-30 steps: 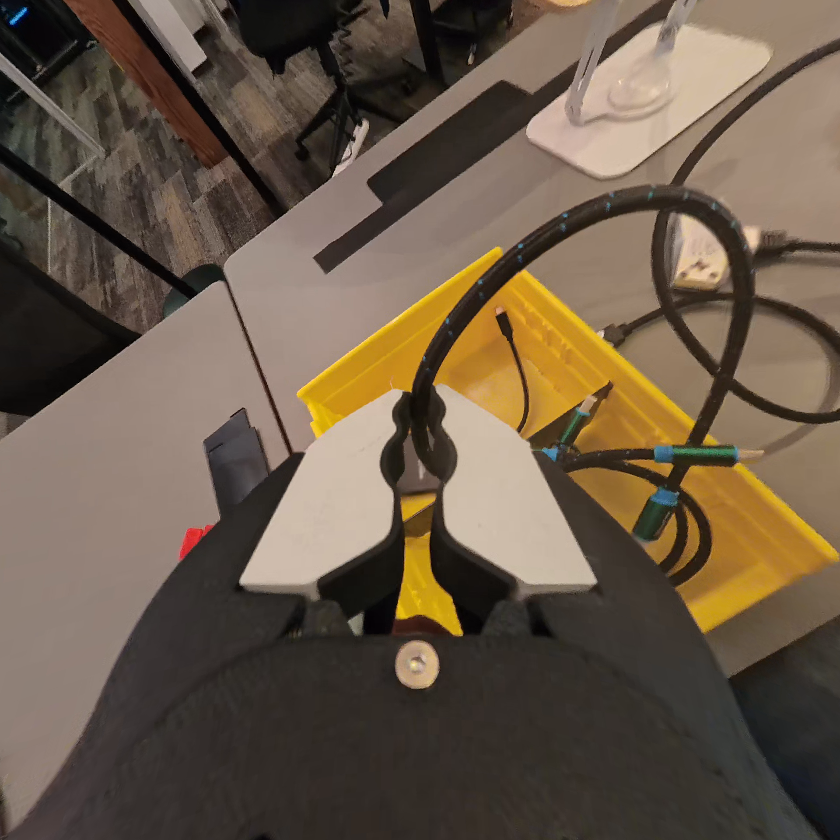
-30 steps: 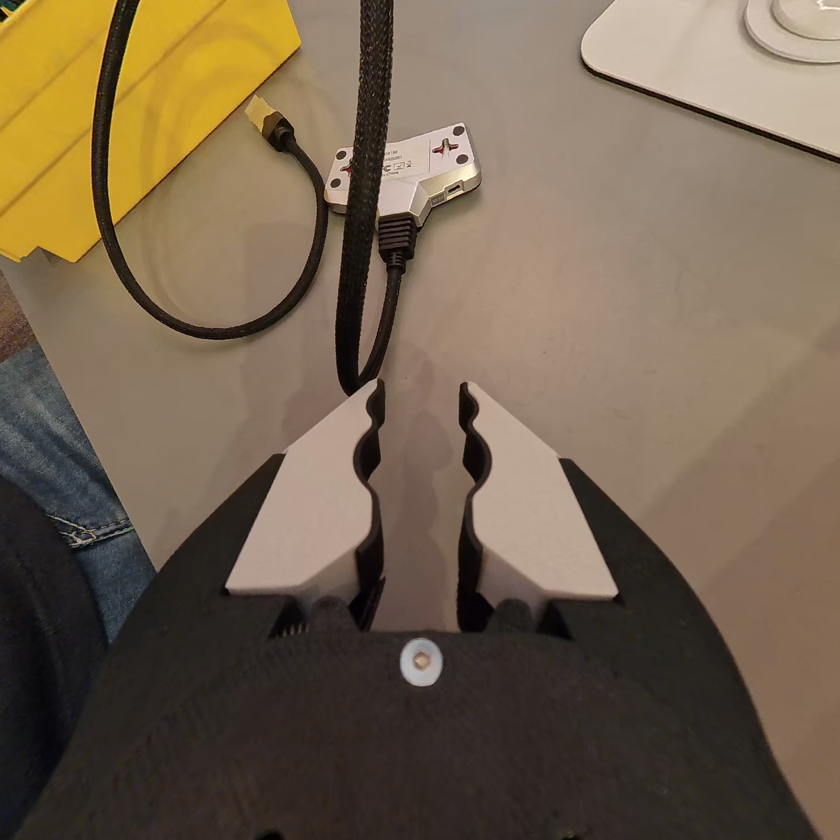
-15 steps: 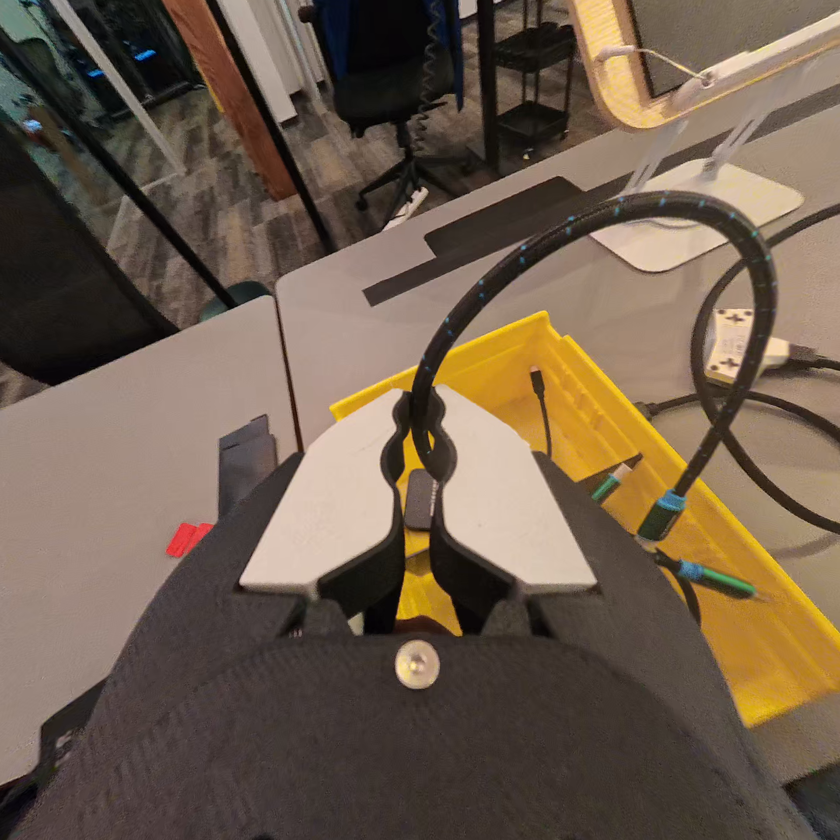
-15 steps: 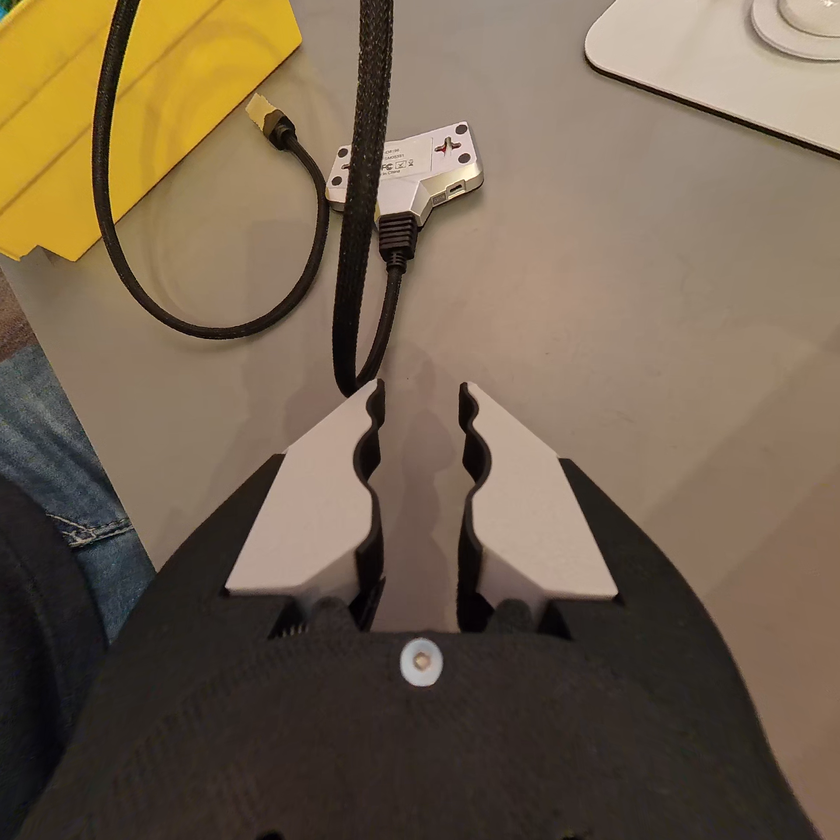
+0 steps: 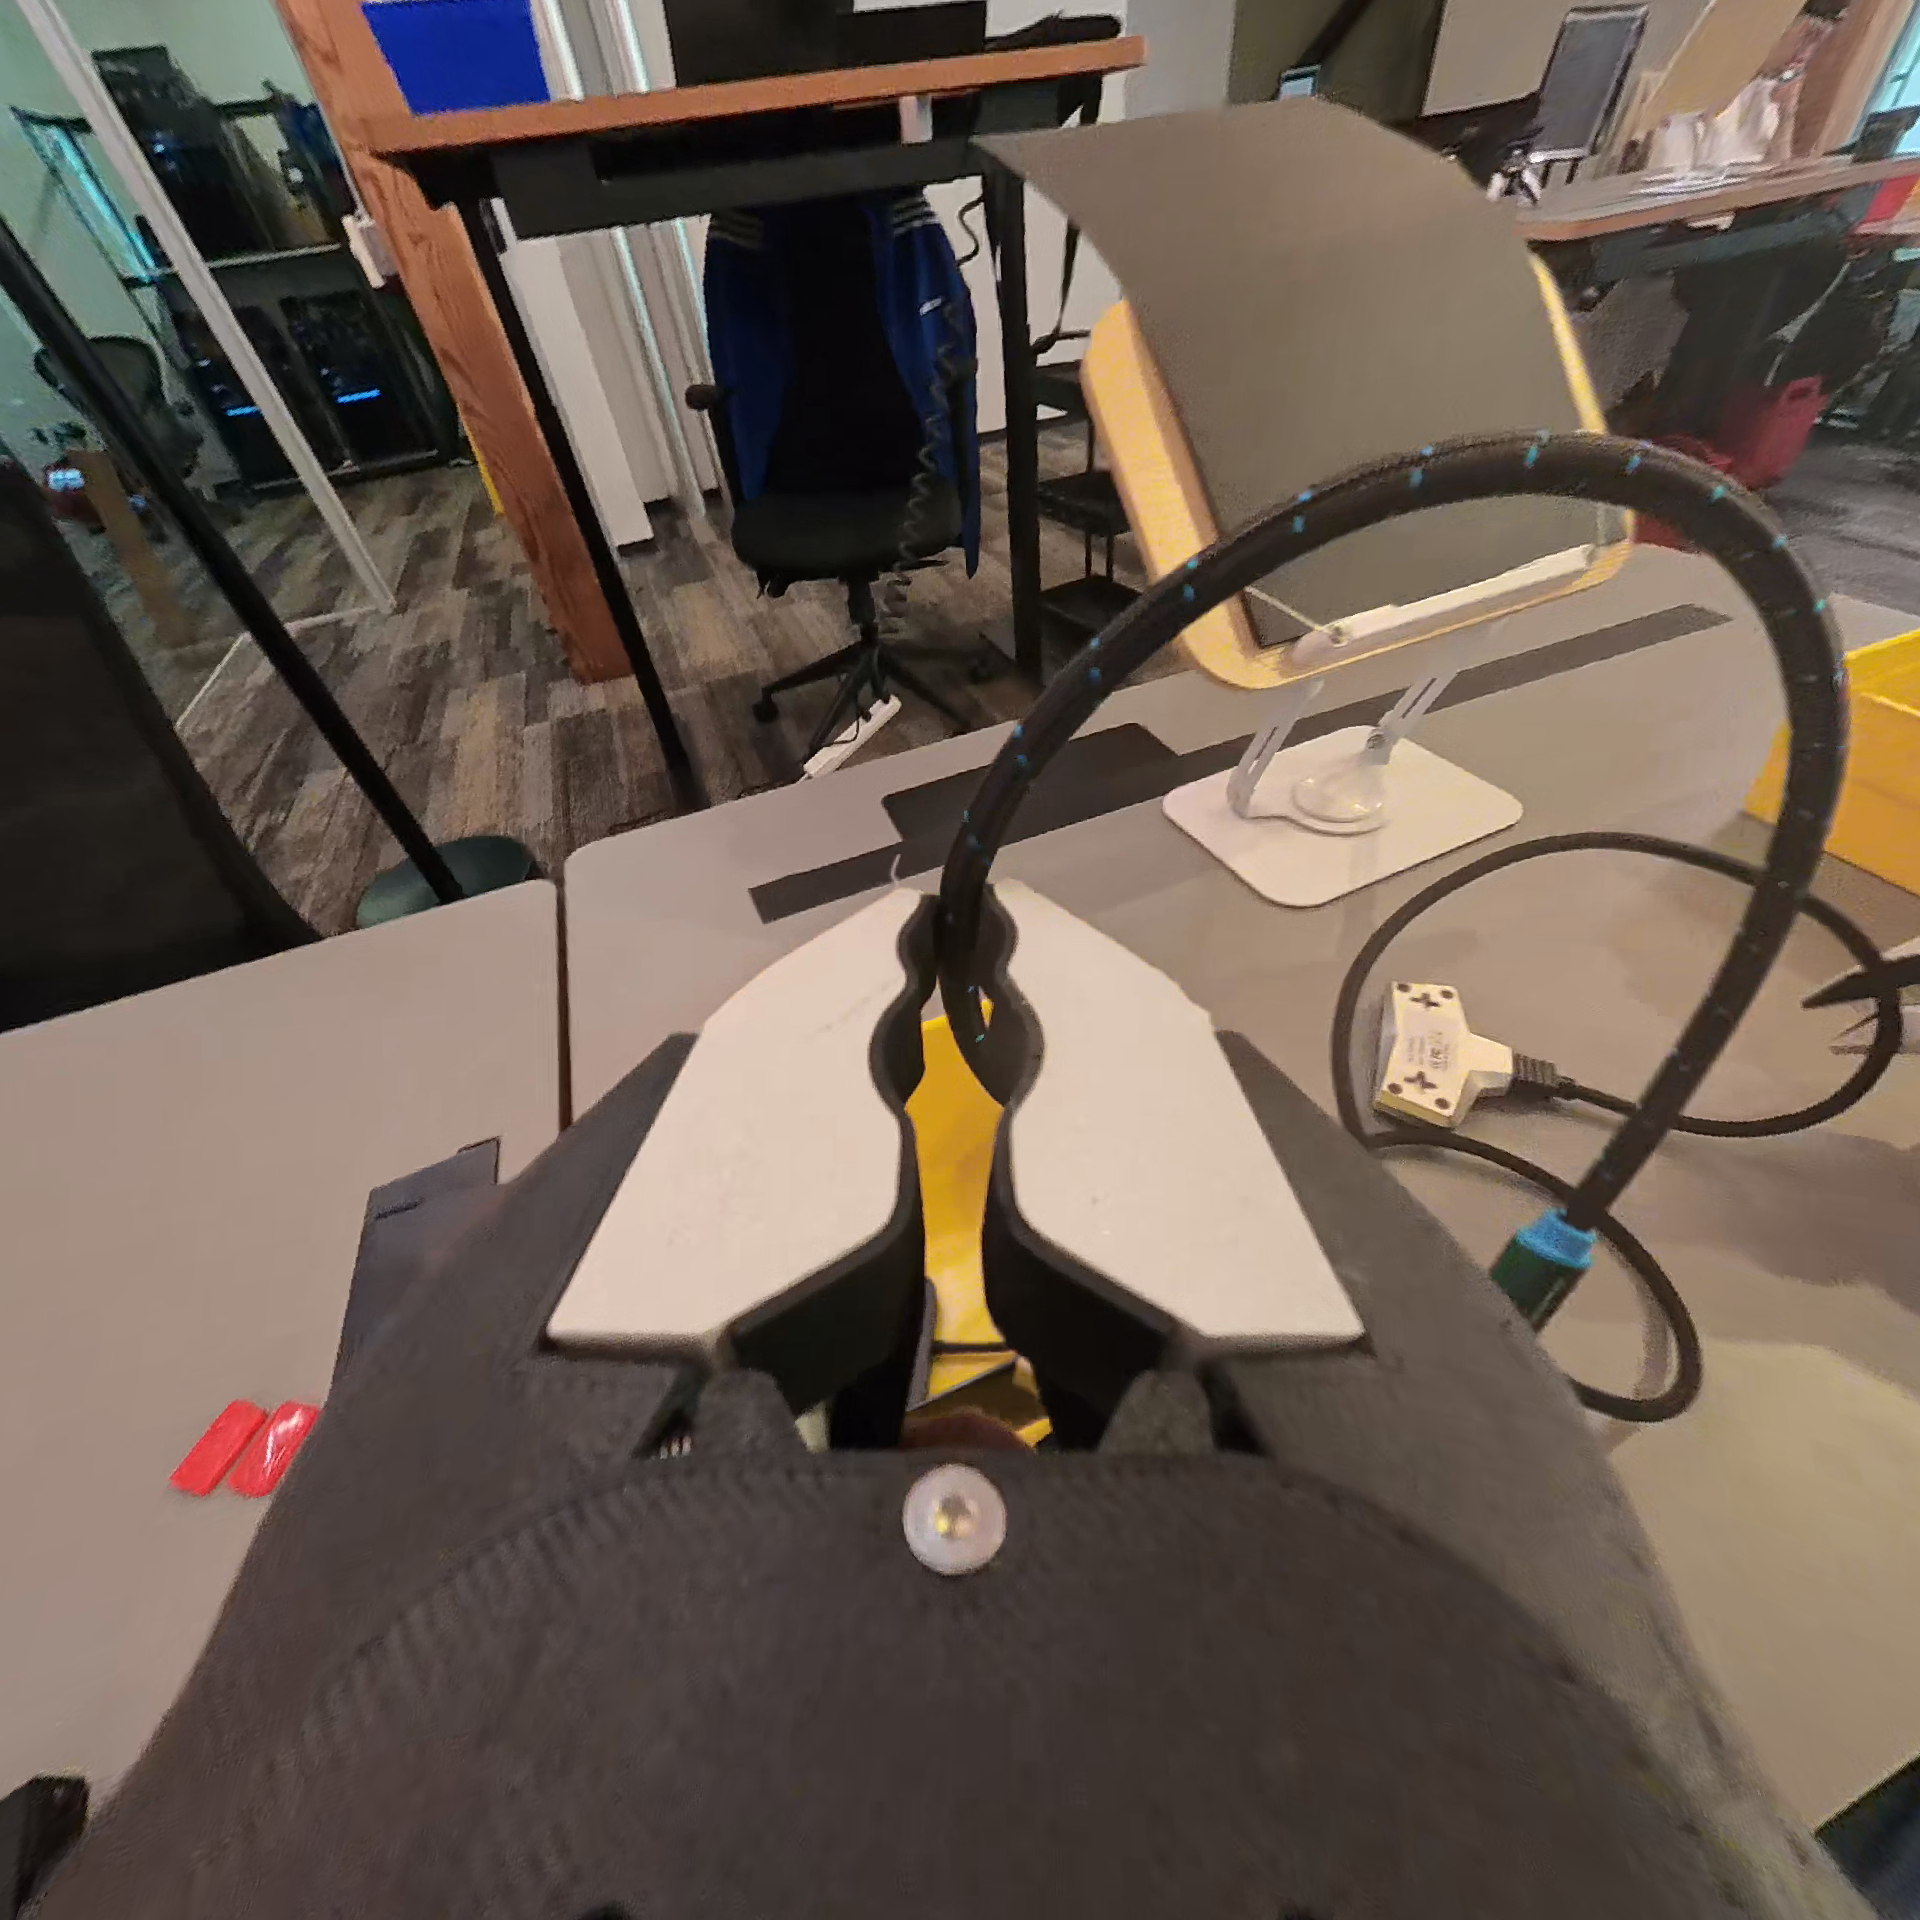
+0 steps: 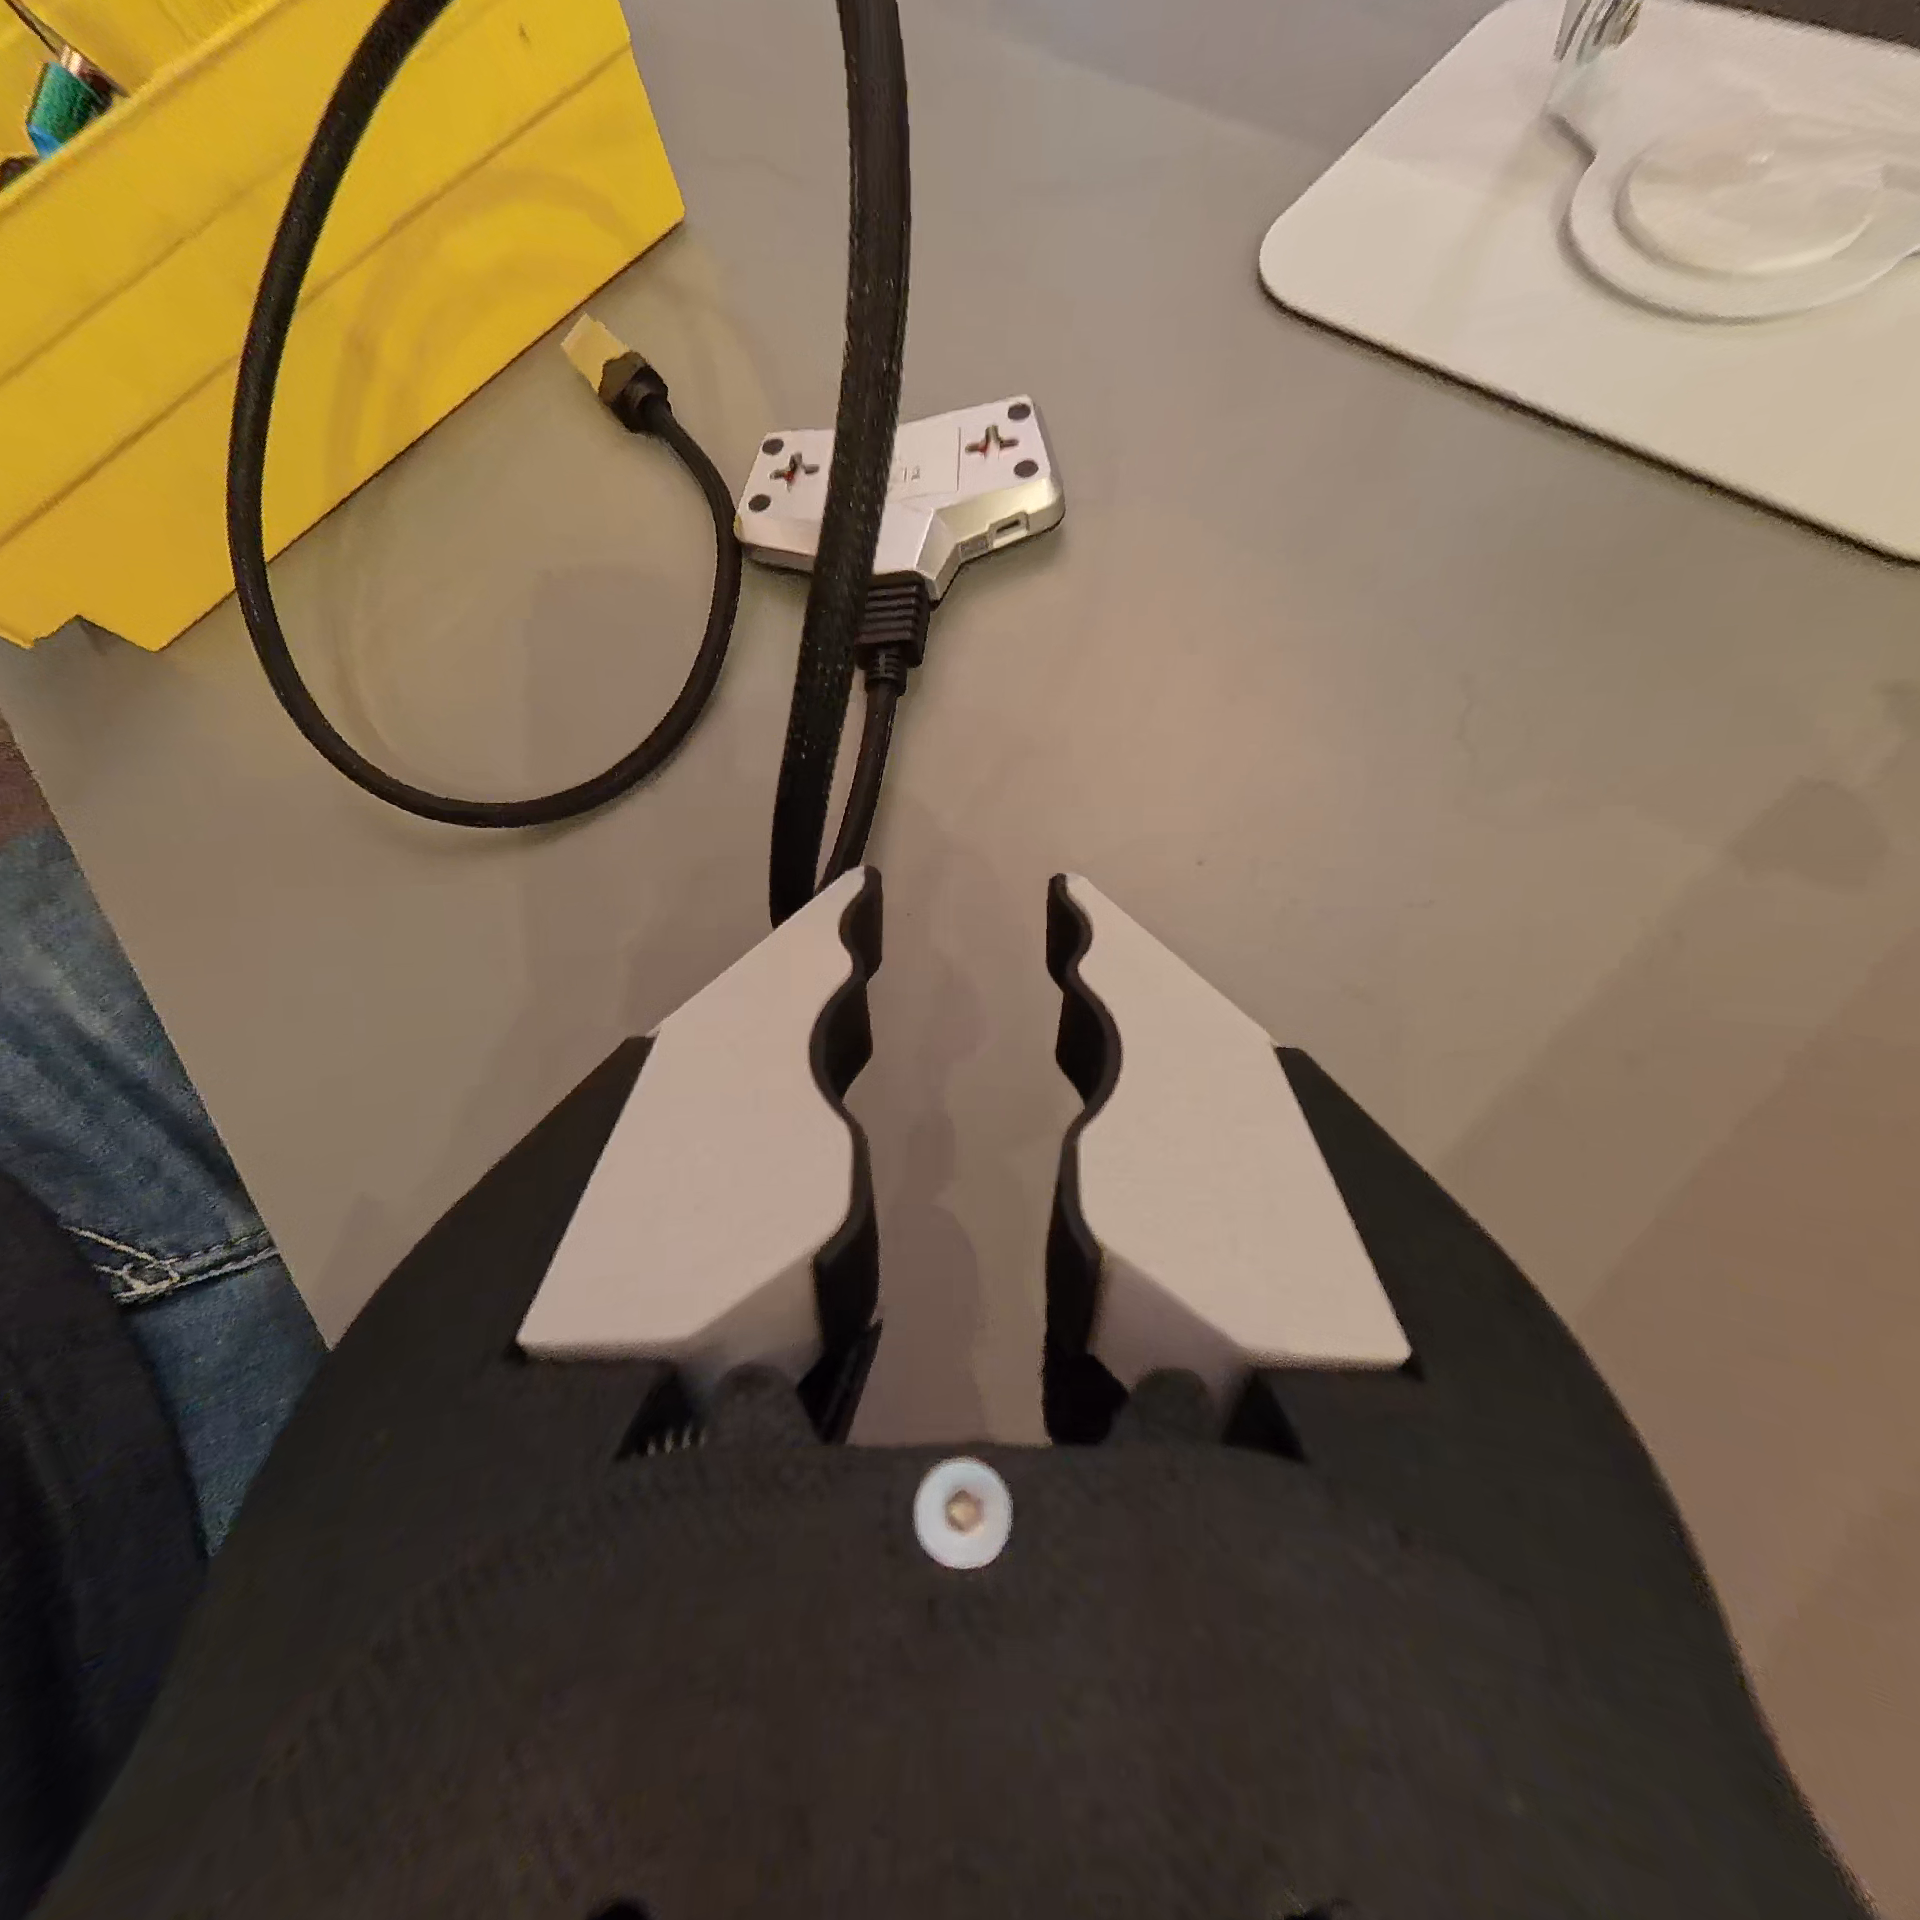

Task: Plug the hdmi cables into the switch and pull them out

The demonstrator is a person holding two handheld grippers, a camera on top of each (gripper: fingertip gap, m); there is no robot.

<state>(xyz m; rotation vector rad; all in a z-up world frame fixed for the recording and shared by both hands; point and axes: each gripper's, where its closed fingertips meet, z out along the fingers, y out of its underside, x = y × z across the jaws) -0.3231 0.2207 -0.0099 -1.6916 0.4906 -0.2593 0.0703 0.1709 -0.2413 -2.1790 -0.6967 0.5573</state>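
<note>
L gripper (image 5: pixel 961 940) clenched on black braided hdmi cable w/ blue flecks (image 5: pixel 1382 494); cable arches up and right, its green-blue plug (image 5: pixel 1540 1265) hanging over the grey table (image 5: pixel 260 1143). R gripper (image 6: pixel 964 894) released, nothing between fingers. Beyond it, silver switch (image 6: pixel 977 473) lies underside up w/ one black cable (image 6: pixel 883 665) plugged in; label print too small to read. Yellow bin (image 6: pixel 156 343) to the left.

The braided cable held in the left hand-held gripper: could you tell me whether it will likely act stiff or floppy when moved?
Probably fairly stiff: the braided cable holds a tall arch above the left hand-held gripper instead of drooping. Its free plug hangs down, so it may swing when moved. The woven sleeve looks textured, so it seems unlikely to slip.
</note>
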